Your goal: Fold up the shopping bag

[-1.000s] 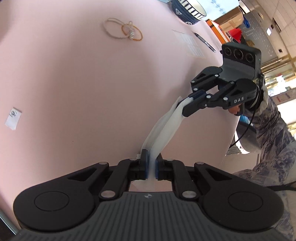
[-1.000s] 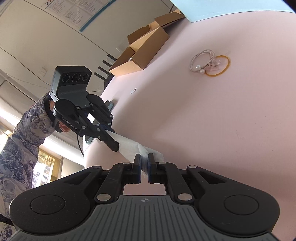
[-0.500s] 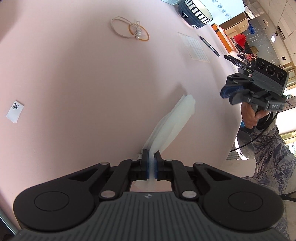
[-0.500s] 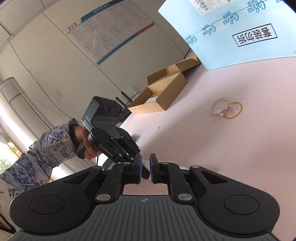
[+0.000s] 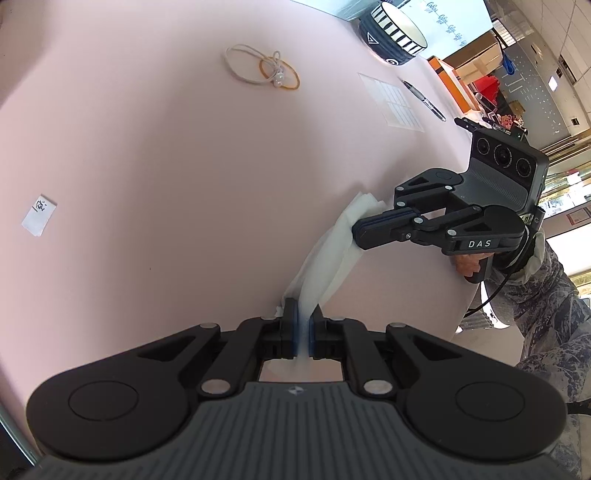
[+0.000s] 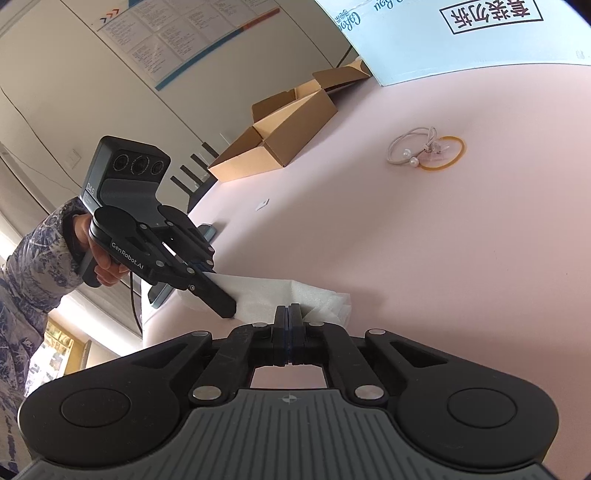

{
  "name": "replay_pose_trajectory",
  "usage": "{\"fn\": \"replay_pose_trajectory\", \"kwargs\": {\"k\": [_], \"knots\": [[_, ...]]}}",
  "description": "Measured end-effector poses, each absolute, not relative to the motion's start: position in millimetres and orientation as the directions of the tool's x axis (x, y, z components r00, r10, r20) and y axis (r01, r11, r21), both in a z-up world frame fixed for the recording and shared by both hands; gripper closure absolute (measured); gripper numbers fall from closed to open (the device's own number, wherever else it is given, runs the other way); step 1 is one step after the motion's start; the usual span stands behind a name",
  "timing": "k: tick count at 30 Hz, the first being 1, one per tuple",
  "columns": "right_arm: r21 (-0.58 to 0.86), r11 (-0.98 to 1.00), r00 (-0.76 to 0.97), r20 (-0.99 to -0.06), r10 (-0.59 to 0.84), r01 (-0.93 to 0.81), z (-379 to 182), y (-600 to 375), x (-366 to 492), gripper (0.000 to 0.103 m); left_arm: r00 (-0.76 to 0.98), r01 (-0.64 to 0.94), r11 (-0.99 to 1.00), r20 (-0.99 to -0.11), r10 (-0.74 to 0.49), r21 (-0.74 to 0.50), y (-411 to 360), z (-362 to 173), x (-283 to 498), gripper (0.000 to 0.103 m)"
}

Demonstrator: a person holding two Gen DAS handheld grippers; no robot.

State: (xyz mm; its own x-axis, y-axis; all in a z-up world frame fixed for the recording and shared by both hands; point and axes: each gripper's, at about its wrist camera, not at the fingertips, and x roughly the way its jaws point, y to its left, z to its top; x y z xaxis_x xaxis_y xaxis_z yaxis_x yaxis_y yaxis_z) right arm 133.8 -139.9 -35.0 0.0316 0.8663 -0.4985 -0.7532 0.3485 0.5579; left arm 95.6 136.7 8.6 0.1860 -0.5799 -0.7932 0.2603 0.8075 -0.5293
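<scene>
A white shopping bag [image 5: 332, 251], gathered into a narrow strip, lies on the pink table [image 5: 147, 166]. My left gripper [image 5: 303, 325] is shut on its near end, with white film pinched between the pads. In the right wrist view the bag [image 6: 266, 295] is a flat bundle with the left gripper [image 6: 225, 312] clamped on its left end. My right gripper [image 5: 360, 232] has its jaws closing flush together with no film between them. Its tips touch the strip near its far end. From its own camera the right gripper [image 6: 289, 314] sits just in front of the bundle.
Hair ties and a rubber band [image 5: 262, 70] lie further out on the table. A striped bowl [image 5: 391, 33], a paper sheet [image 5: 391, 99] and a pen [image 5: 424, 99] sit at the far right. A small label [image 5: 38, 214] is left. An open cardboard box [image 6: 280, 133] stands beyond the table edge.
The right gripper let go of the bag's far end, swung up and away, then came back with jaws together against the strip. The left gripper kept its hold.
</scene>
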Motion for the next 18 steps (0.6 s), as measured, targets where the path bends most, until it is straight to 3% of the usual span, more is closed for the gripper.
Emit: {"fn": "replay_pose_trajectory", "kwargs": {"k": [18], "knots": [[0.603, 0.413, 0.070, -0.509, 0.858, -0.683, -39, -128, 142, 0.103, 0.357, 0.113, 0.795, -0.722, -0.592, -0.596, 154, 3, 52, 0.094]]}}
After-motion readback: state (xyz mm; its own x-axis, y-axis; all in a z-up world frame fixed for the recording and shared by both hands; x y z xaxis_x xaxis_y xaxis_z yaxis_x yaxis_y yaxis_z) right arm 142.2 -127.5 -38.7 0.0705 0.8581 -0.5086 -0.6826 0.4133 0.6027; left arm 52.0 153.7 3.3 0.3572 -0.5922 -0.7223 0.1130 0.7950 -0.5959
